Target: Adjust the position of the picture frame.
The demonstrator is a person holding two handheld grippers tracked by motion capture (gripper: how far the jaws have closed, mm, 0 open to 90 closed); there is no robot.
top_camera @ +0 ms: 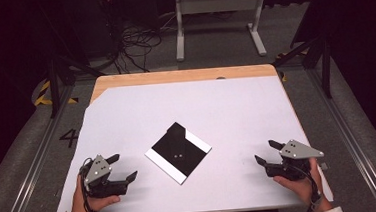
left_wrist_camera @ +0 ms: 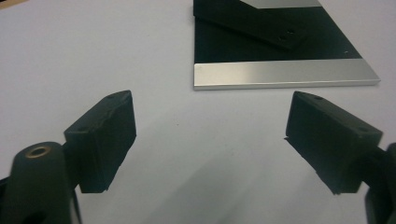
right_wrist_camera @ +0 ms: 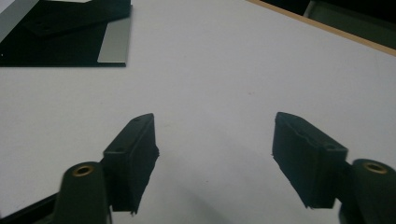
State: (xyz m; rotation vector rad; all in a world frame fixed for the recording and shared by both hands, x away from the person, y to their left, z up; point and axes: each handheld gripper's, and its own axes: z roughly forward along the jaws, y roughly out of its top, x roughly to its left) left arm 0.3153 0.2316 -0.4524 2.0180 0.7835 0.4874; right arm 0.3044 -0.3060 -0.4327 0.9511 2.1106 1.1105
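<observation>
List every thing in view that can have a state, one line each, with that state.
Left tongs: open, nothing between the jaws, at the table's near left.
Right tongs: open, nothing between the jaws, at the table's near right.
Black and silver plate: lying flat mid-table, turned cornerwise, untouched.
Small black bar: resting on the plate's far corner, apart from both tongs.
White table cover: spread flat.

Robotics lab recording cell, dark curtained surround; wooden table [top_camera: 184, 75] under a white sheet [top_camera: 226, 113], loose cables [top_camera: 136, 44] on grey floor, white metal stand [top_camera: 216, 6], hazard tape [top_camera: 42, 93], floor rails [top_camera: 351, 134]
</observation>
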